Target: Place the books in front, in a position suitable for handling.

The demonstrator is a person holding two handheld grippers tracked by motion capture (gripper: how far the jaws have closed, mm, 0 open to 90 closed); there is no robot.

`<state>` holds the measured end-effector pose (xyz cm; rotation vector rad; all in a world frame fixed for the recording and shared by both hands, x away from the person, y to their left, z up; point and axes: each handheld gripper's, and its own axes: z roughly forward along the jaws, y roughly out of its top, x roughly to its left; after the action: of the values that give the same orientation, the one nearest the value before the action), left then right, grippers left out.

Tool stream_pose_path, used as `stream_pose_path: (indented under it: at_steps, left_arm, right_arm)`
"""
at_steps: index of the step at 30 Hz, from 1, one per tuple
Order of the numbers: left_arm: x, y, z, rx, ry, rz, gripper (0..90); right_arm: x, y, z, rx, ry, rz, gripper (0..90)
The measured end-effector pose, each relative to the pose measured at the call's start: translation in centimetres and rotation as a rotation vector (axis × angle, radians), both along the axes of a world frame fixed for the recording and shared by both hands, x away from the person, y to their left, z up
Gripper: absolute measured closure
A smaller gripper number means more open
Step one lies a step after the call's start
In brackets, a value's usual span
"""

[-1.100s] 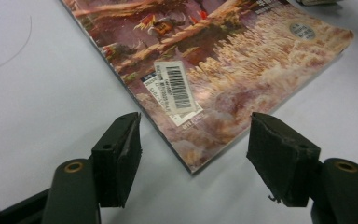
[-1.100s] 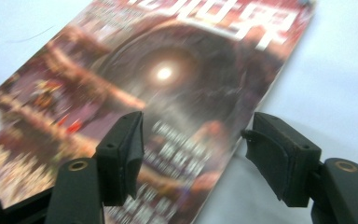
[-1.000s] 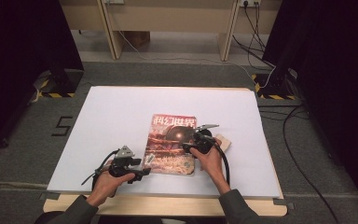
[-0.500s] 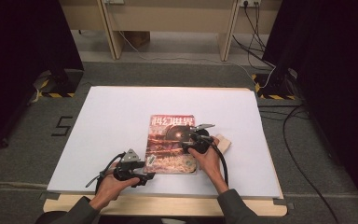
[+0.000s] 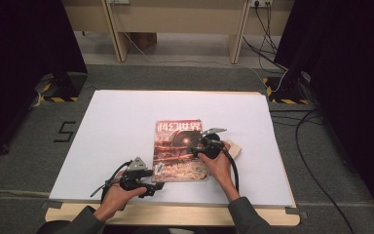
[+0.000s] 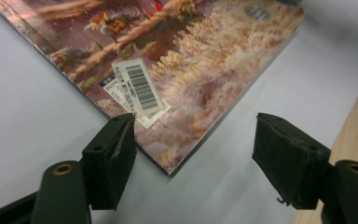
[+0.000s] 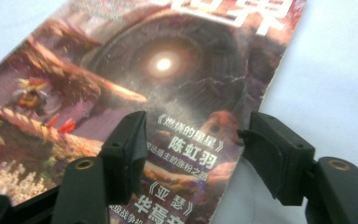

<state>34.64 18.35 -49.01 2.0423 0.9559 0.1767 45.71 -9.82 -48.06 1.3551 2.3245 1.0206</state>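
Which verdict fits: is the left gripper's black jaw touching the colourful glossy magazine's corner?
Cannot tell. In the left gripper view the left gripper stands open, one jaw overlapping the magazine edge; no gap or contact shows plainly.

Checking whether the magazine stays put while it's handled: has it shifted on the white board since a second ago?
No. The magazine lies at the same spot and angle on the white board, judged against the board's near edge.
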Motion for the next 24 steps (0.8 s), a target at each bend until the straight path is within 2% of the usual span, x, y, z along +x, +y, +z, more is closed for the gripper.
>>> stream_pose_path:
  at_steps: [2,4,6,9,11,13,16,24]
  left_arm:
    - [0.2,0.5,0.3,0.021,-0.05,0.027,27.4]
    - [0.5,1.2,0.4,0.033,-0.065,0.056,23.5]
    - [0.7,1.8,0.4,0.047,-0.087,0.085,21.2]
    - [1.0,2.7,0.4,0.071,-0.116,0.118,20.5]
    - [1.3,3.5,0.5,0.064,-0.136,0.138,20.4]
    - [1.6,4.4,0.7,0.061,-0.142,0.165,20.0]
    - [1.9,5.9,0.8,0.057,-0.154,0.199,18.1]
    - [2.4,9.3,0.3,0.04,-0.135,0.28,15.3]
  right_arm:
    - [-0.1,-0.4,0.6,0.007,-0.043,0.003,39.7]
    - [-0.4,-1.3,1.3,0.021,-0.072,-0.005,38.3]
    - [-0.6,-1.8,1.6,0.023,-0.089,-0.007,35.4]
    - [-0.9,-2.2,1.8,0.027,-0.09,-0.012,32.2]
    - [-1.3,-2.7,2.0,0.029,-0.098,-0.01,27.7]
    - [-1.6,-3.0,2.3,0.023,-0.106,-0.013,24.9]
    - [-2.2,-3.7,2.6,0.04,-0.112,-0.02,18.2]
    - [-3.1,-5.4,2.6,0.019,-0.12,-0.029,16.7]
